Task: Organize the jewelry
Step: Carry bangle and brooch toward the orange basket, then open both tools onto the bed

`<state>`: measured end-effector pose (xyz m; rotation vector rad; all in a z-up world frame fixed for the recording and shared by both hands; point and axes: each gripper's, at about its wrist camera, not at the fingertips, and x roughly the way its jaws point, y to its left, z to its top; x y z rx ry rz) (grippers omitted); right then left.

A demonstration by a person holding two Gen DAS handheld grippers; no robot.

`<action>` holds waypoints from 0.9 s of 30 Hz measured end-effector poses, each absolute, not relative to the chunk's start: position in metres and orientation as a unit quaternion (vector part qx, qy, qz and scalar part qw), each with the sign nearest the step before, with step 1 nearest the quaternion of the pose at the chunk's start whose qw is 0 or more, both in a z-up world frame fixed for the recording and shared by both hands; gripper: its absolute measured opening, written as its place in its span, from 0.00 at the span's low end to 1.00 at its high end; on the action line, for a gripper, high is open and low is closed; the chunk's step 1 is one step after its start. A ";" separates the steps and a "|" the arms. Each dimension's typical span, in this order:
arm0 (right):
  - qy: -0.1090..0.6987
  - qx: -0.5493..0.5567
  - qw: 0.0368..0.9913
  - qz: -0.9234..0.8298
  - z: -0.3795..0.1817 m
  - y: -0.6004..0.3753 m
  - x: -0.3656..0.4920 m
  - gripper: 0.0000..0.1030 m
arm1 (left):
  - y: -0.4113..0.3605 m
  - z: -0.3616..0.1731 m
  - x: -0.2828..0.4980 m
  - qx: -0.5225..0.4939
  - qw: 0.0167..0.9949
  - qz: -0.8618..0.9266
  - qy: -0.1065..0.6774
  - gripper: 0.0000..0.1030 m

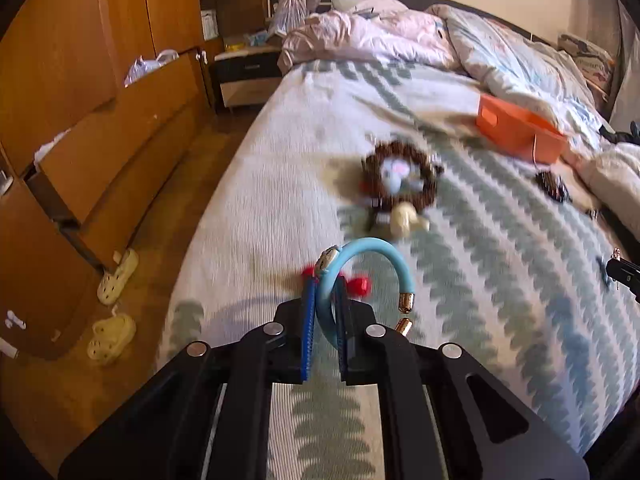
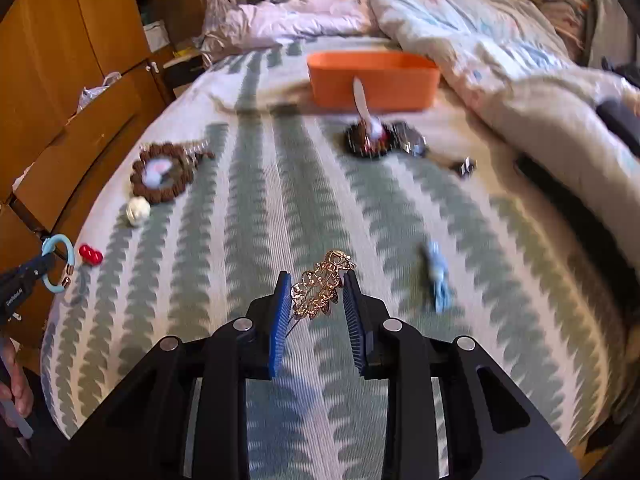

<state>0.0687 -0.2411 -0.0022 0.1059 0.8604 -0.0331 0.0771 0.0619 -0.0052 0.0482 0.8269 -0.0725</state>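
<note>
On the bed, the orange box sits well beyond both hands, with more pieces lying loose between. Both picks look made: the left tongs are clamped on the blue bangle and the right tongs on the gold brooch, each held clear of the cover. Next, I judge, comes carrying both over the box's rim before parting the jaws.

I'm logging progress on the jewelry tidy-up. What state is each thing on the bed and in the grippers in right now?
Left gripper: shut on the light blue cord bracelet, lifted off the bed.
Right gripper: fingers closed on the gold filigree brooch, held above the bedspread.
Orange rectangular box: open-topped, upright on the bed.
Brown beaded bracelet: lying flat.
Red heart-shaped piece: lying loose.
Cream round bead: lying loose.
</note>
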 end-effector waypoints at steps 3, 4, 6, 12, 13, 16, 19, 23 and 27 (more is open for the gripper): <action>0.409 0.051 0.911 -0.012 0.011 -0.247 0.087 0.27 | 0.059 0.009 0.094 0.019 0.917 -0.038 0.396 0.09; 0.406 0.054 0.912 -0.011 0.016 -0.252 0.095 0.27 | 0.057 0.014 0.101 0.020 0.918 -0.039 0.394 0.09; 0.401 0.061 0.914 -0.008 0.024 -0.259 0.107 0.27 | 0.053 0.022 0.114 0.018 0.919 -0.043 0.390 0.09; 0.399 0.042 0.915 -0.027 0.033 -0.279 0.153 0.27 | 0.035 0.034 0.157 0.022 0.922 -0.038 0.385 0.09; 0.403 0.042 0.914 -0.029 0.031 -0.283 0.162 0.27 | 0.032 0.035 0.163 0.022 0.921 -0.038 0.386 0.09; 0.411 0.051 0.910 -0.028 0.022 -0.294 0.182 0.27 | 0.023 0.034 0.184 0.030 0.923 -0.031 0.383 0.09; 0.416 0.051 0.907 -0.036 0.016 -0.302 0.197 0.27 | 0.018 0.023 0.203 0.036 0.920 -0.024 0.390 0.09; 0.423 0.052 0.904 -0.042 0.009 -0.310 0.218 0.27 | 0.016 0.002 0.224 0.032 0.906 -0.033 0.420 0.09; 0.428 0.055 0.901 -0.041 0.002 -0.317 0.231 0.27 | 0.014 -0.015 0.233 0.040 0.897 -0.046 0.437 0.09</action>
